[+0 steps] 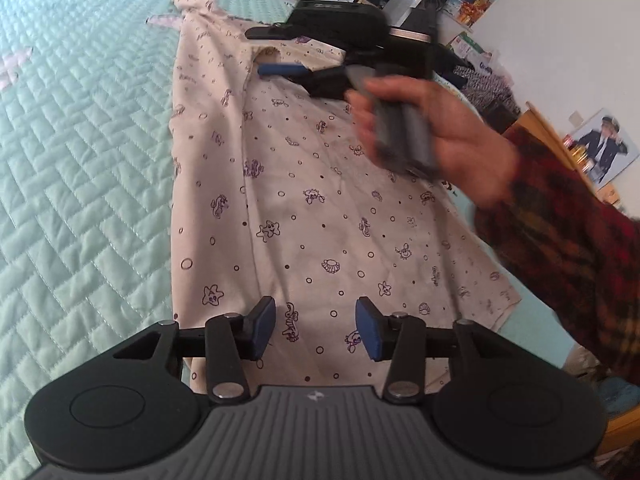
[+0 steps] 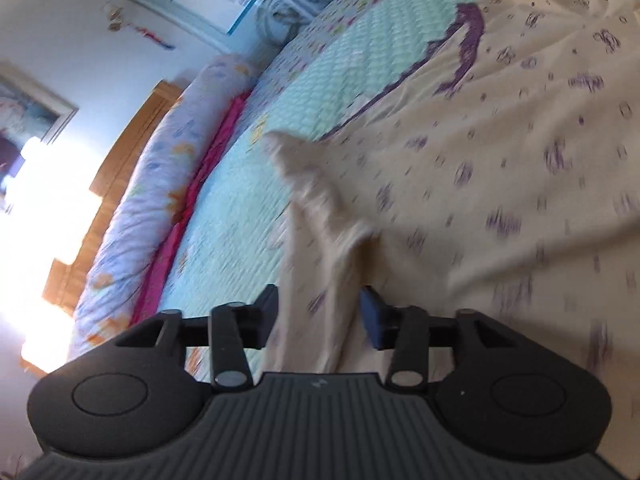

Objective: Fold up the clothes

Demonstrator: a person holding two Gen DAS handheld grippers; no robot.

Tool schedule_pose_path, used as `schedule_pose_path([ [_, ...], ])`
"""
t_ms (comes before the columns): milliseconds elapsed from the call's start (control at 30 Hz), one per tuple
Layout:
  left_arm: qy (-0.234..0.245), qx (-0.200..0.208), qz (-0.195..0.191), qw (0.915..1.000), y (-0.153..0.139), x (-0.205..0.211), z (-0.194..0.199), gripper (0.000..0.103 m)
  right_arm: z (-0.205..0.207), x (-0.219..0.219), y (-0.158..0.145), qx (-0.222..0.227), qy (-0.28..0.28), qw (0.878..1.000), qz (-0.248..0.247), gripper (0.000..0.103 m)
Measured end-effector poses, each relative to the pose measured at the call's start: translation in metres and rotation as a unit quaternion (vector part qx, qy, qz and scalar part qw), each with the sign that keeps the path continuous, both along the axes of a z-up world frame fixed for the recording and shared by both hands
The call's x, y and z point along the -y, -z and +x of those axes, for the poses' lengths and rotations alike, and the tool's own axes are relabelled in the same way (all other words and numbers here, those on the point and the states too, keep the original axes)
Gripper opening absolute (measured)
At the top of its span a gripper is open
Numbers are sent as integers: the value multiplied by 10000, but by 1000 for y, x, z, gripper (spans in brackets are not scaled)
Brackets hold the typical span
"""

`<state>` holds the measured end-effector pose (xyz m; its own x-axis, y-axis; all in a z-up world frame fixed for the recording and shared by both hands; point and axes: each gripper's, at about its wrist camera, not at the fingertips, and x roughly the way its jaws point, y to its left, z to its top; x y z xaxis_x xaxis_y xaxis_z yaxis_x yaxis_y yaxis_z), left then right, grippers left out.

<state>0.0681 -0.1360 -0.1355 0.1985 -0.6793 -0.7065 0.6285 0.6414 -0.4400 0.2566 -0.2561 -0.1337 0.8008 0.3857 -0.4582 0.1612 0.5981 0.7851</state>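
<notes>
Cream cotton printed with purple sea creatures: the garment point(image 1: 304, 208) lies spread flat on the bed point(image 1: 80, 160), which carries a quilted mint cover. In the left wrist view the garment runs from 6 o'clock up to 12 o'clock, with a sleeve point(image 1: 196, 4) reaching toward 11 o'clock.

Left tool point(image 1: 316, 328): jaws spread, blue pads apart, positioned over the garment hem at 6 o'clock. No fabric sits between the pads.

Right tool point(image 1: 280, 69): visible in the left wrist view at 1 o'clock, near the garment neck, held by a hand point(image 1: 440, 140) in a red plaid sleeve point(image 1: 568, 248). The hand is blurred.

In the right wrist view the right tool point(image 2: 318, 316) has its jaws parted. A raised fold of fabric point(image 2: 320, 216) stands between the pads and rises toward 12 o'clock. The frame is blurred; pad contact with the fold cannot be confirmed. The purple-trimmed neckline point(image 2: 464, 48) lies at 1 o'clock. A rolled floral blanket point(image 2: 160, 184) lies along the bed edge at 9 o'clock, against a wooden headboard point(image 2: 120, 168).
</notes>
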Motion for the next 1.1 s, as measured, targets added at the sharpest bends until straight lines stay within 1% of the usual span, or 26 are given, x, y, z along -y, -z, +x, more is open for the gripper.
schedule_pose_path([
  [100,17,196,167,9997,-8,4,-7,47,-41,-28,-8,21,-663,9970,388,50],
  [133,24,236,191,9995,-10,4,-9,47,-51,-39,-8,-90,-834,9956,420,50],
  [267,-44,391,373,9985,-21,5,-17,47,-73,-73,2,-571,-1130,9916,248,50],
  [333,-105,471,512,9975,-25,6,-21,48,-74,-83,3,-482,-1201,9911,303,49],
  [367,-161,491,635,9966,-27,7,-21,49,-73,-87,3,-428,-1254,9906,349,45],
  [400,-239,497,780,9954,-28,8,-20,52,-72,-91,3,-421,-1278,9904,302,30],
  [433,-310,514,930,9939,-29,10,-20,53,-72,-94,4,-480,-1265,9906,210,15],
  [500,-402,632,1229,9896,-33,14,-21,53,-73,-93,5,-521,-1175,9916,112,5],
  [600,-405,811,1643,9822,-33,22,-23,54,-81,-77,-6,-389,-1002,9942,52,5],
  [700,-362,784,2018,9756,-22,32,-23,54,-81,-63,-7,-474,-815,9946,-424,6],
  [733,-358,700,2192,9725,-17,36,-21,54,-79,-61,1,-585,-814,9941,-419,6],
  [767,-365,617,2346,9694,-12,38,-20,54,-78,-58,10,-697,-813,9934,-414,3],
  [800,-370,576,2452,9671,-9,40,-19,54,-79,-56,16,-677,-804,9938,-358,0],
  [867,-352,591,2538,9648,-7,42,-19,55,-83,-53,16,-635,-713,9950,-308,0],
  [933,-355,582,2566,9641,-7,42,-17,56,-89,-54,6,-589,-673,9949,-458,9],
  [967,-359,577,2575,9639,-6,42,-17,56,-93,-57,-1,-569,-657,9944,-597,9],
  [1000,-360,579,2584,9636,-6,42,-17,56,-96,-60,-9,-497,-662,9940,-710,9],
  [1067,-360,586,2603,9631,-5,43,-17,56,-104,-66,-26,-213,-738,9935,-846,10],
  [1100,-359,593,2613,9628,-4,43,-17,57,-106,-70,-33,-71,-837,9928,-848,12],
])
